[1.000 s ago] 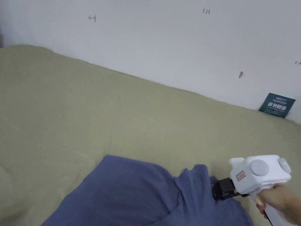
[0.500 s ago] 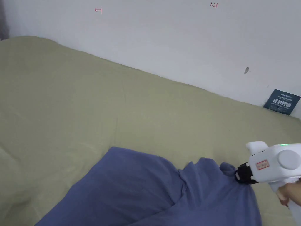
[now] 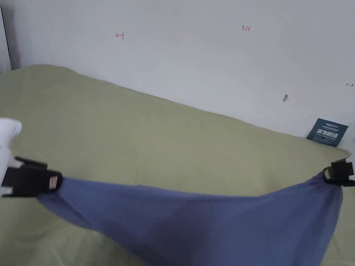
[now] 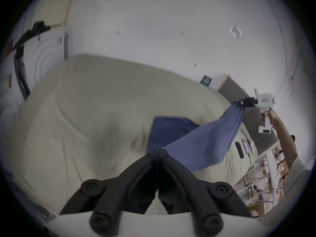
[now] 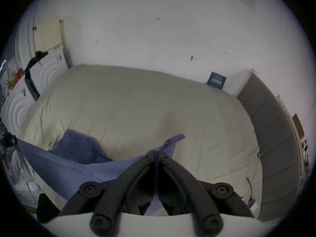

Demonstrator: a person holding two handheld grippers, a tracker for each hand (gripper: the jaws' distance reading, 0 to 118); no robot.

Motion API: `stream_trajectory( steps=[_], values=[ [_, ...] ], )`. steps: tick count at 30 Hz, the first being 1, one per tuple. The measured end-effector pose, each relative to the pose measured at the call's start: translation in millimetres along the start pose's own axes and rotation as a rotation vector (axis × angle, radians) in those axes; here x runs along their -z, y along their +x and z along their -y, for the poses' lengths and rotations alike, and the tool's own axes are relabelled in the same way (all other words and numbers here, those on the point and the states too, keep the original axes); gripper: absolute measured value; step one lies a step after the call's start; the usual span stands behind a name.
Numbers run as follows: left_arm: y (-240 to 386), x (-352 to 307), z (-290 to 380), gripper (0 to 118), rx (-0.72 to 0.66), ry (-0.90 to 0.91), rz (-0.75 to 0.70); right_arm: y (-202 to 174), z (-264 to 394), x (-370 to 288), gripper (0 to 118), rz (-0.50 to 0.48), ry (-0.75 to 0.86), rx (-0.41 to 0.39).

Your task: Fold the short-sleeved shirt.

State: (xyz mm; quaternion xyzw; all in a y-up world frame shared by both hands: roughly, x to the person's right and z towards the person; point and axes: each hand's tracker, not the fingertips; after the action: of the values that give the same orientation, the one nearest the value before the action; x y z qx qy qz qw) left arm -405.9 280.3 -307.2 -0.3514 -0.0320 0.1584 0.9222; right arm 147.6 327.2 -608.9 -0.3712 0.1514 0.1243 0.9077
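A blue short-sleeved shirt (image 3: 208, 225) hangs stretched in the air above the olive bed cover (image 3: 138, 138). My left gripper (image 3: 52, 183) pinches its left end at the head view's left edge, jaws shut on the cloth. My right gripper (image 3: 329, 175) pinches the other end at the right edge. In the left gripper view the jaws (image 4: 157, 152) meet on the shirt (image 4: 201, 145), and the right gripper (image 4: 242, 102) shows far off with a hand on it. In the right gripper view the jaws (image 5: 155, 152) clamp the shirt (image 5: 71, 162), a corner poking out past them.
A white wall (image 3: 208, 62) runs behind the bed, with a dark card (image 3: 327, 128) leaning on it at the right. A grey padded headboard (image 5: 273, 138) lies to the right, white panels (image 4: 46, 59) to the left. Small dark items (image 4: 239, 149) lie on the bed's near right.
The shirt lay crumpled on the bed with the right gripper at its collar; now both grippers hold it lifted and spread wide. The left gripper has come into view.
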Motion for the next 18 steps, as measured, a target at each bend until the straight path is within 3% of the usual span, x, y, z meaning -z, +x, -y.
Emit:
stream_trajectory(
  steps=[10, 18],
  values=[
    [11.0, 4.0, -145.6, 1, 0.089, 0.120, -0.090, 20.4, -70.6, -31.7, 3, 0.024, 0.136, 0.110],
    [22.2, 14.9, -241.9, 1, 0.124, 0.209, -0.177, 29.1, -132.8, -31.6, 3, 0.075, 0.237, 0.141]
  ],
)
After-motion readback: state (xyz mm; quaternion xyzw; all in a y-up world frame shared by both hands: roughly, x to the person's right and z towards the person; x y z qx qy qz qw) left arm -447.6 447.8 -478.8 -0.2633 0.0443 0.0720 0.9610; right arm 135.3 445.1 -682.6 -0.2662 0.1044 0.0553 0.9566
